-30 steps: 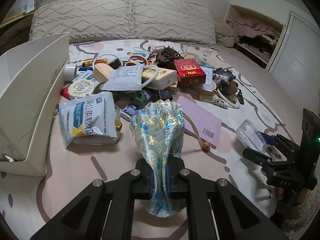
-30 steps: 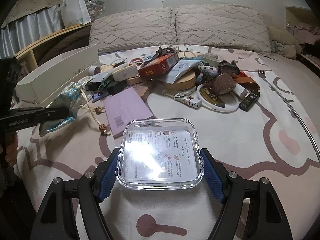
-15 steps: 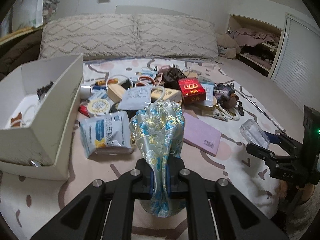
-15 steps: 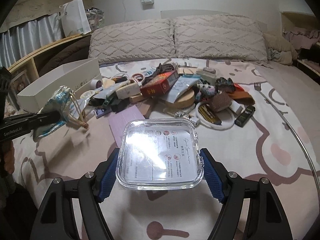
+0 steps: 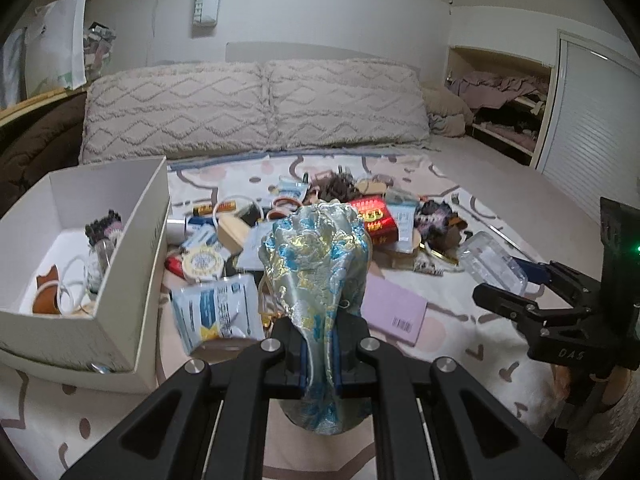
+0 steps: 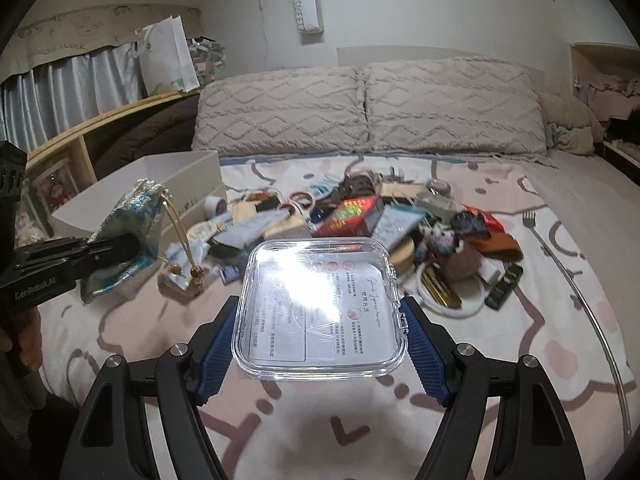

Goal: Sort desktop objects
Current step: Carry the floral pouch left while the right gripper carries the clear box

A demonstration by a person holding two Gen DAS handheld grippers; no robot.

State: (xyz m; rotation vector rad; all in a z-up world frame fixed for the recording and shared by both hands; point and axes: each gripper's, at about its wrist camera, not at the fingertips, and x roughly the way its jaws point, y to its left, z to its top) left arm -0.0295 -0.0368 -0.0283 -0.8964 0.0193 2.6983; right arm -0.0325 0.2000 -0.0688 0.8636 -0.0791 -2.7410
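My left gripper (image 5: 320,354) is shut on a blue and gold brocade pouch (image 5: 318,264), held above the bed; from the right wrist view the same pouch (image 6: 128,232) hangs at the left with beaded cords (image 6: 188,252) dangling. My right gripper (image 6: 320,344) is shut on a clear plastic case (image 6: 320,308) with a printed label, its blue pads pressing both sides. In the left wrist view that case (image 5: 490,262) shows at the right. An open white box (image 5: 132,264) with several items inside stands at the left.
A heap of small objects lies mid-bed: a red box (image 5: 374,216), a pink booklet (image 5: 394,312), a blue-white packet (image 5: 218,314), a round tin (image 5: 202,262), a white ring (image 6: 448,300), a back scratcher (image 6: 560,256). Two pillows (image 5: 256,104) line the headboard.
Both grippers have risen with their loads. The white box's inside has come into the left wrist view, and the pouch's cords now hang free off the bed.
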